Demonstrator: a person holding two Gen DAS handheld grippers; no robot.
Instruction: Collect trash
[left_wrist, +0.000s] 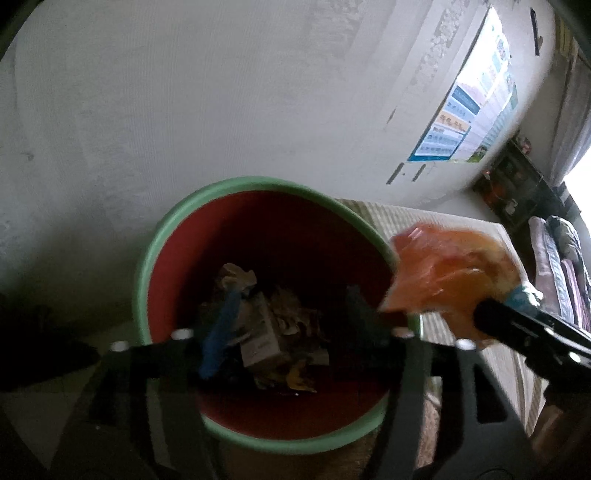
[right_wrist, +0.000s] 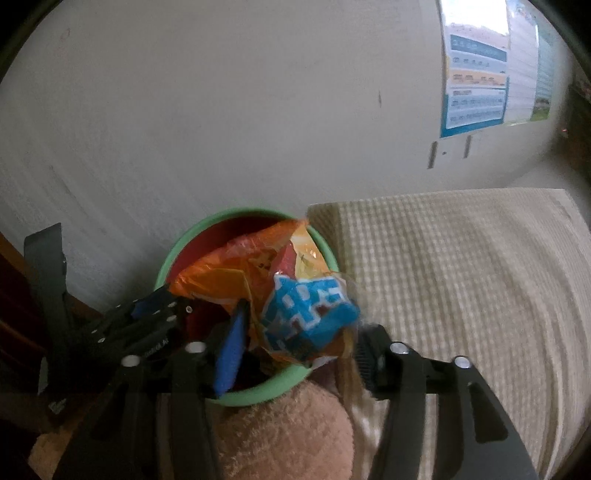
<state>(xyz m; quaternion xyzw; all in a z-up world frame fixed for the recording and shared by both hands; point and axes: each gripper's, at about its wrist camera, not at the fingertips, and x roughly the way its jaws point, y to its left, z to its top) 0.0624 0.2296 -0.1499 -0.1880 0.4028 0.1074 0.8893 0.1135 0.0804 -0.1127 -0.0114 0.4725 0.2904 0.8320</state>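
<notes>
A bin with a green rim (left_wrist: 144, 266) and red inside stands against the wall, holding crumpled paper and a small carton (left_wrist: 258, 336). My left gripper (left_wrist: 288, 325) hangs over the bin's mouth, open, with nothing between its fingers. An orange and blue snack bag (right_wrist: 295, 310) sits between the fingers of my right gripper (right_wrist: 299, 358), above the bin's rim (right_wrist: 192, 236). The right jaws stand wide and the pads do not seem to press on the bag. In the left wrist view the bag (left_wrist: 443, 273) shows at the bin's right edge.
A pale plaster wall (left_wrist: 221, 110) rises just behind the bin. A checked beige cover (right_wrist: 461, 277) lies to the right. A tan fuzzy cushion (right_wrist: 288, 435) sits below the bin. A poster (right_wrist: 476, 81) hangs on the wall at the right.
</notes>
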